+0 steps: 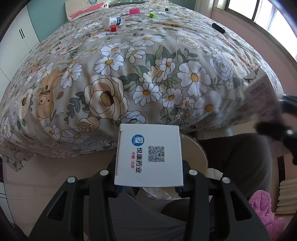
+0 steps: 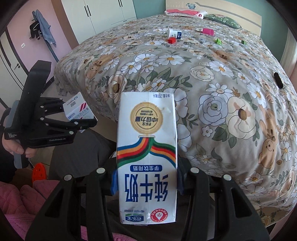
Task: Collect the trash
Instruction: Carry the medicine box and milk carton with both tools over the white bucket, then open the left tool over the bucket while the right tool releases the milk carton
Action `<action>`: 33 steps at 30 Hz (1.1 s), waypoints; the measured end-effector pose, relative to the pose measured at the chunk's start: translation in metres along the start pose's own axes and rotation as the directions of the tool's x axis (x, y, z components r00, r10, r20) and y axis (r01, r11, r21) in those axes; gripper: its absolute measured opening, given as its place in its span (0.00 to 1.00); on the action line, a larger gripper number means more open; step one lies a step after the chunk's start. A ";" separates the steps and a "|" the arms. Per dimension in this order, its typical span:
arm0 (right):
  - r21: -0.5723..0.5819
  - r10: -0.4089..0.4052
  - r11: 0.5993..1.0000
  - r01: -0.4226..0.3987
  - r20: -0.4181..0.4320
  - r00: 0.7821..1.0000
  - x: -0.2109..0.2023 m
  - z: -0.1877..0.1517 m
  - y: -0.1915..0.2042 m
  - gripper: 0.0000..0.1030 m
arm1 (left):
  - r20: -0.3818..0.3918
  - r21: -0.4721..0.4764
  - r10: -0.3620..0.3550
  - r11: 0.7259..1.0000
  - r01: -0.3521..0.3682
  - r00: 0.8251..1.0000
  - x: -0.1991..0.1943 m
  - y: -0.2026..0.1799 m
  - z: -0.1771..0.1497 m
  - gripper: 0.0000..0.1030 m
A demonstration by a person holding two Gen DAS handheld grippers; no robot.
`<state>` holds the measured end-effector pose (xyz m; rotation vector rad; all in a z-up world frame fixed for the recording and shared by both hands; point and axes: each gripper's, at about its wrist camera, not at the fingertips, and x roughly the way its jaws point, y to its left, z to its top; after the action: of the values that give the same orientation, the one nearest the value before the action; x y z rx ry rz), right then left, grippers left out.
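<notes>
My left gripper (image 1: 148,189) is shut on a white medicine box (image 1: 148,155) with a blue logo and a QR code, held over a round bin (image 1: 196,153) at the foot of the bed. That gripper with its box (image 2: 78,109) also shows at the left of the right wrist view. My right gripper (image 2: 147,183) is shut on a white milk carton (image 2: 146,153) with rainbow stripes, held upside down. In the left wrist view the carton (image 1: 259,92) appears blurred at the right edge. Far up the bed lie a white bottle (image 1: 111,21), a red block (image 1: 113,28) and a pink tube (image 1: 134,11).
The floral bedspread (image 1: 130,74) fills the view ahead. Green blocks (image 1: 152,15) and a black object (image 1: 218,28) lie on it. Pillows (image 2: 185,12) sit at the headboard. A person's dark trouser legs (image 1: 237,163) are below the grippers. Pink cloth (image 1: 263,209) lies on the floor.
</notes>
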<state>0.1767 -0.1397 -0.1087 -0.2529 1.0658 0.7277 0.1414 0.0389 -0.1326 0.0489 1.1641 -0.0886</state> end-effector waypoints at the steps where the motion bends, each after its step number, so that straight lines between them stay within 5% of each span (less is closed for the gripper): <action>1: 0.000 0.009 1.000 -0.009 -0.019 1.000 0.010 -0.003 0.001 0.46 | -0.020 0.000 -0.006 1.000 0.006 1.000 0.009 -0.002 -0.003 0.43; 11: -0.020 0.008 1.000 -0.012 -0.176 0.984 0.101 -0.033 0.004 0.46 | -0.204 -0.009 -0.055 0.999 0.054 0.977 0.091 -0.016 -0.031 0.43; 19: -0.048 -0.011 0.999 -0.003 -0.284 0.959 0.170 -0.046 0.005 0.46 | -0.342 -0.060 -0.116 0.993 0.102 0.932 0.155 -0.016 -0.047 0.43; 33: -0.043 -0.059 0.998 0.045 -0.422 0.904 0.274 -0.059 -0.011 0.46 | -0.456 -0.123 -0.142 0.988 0.096 0.878 0.242 -0.012 -0.050 0.43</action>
<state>0.2192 -0.0635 -0.3747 -0.4815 1.4560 0.6562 0.1900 0.0201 -0.3747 -0.0940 1.6523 -0.1339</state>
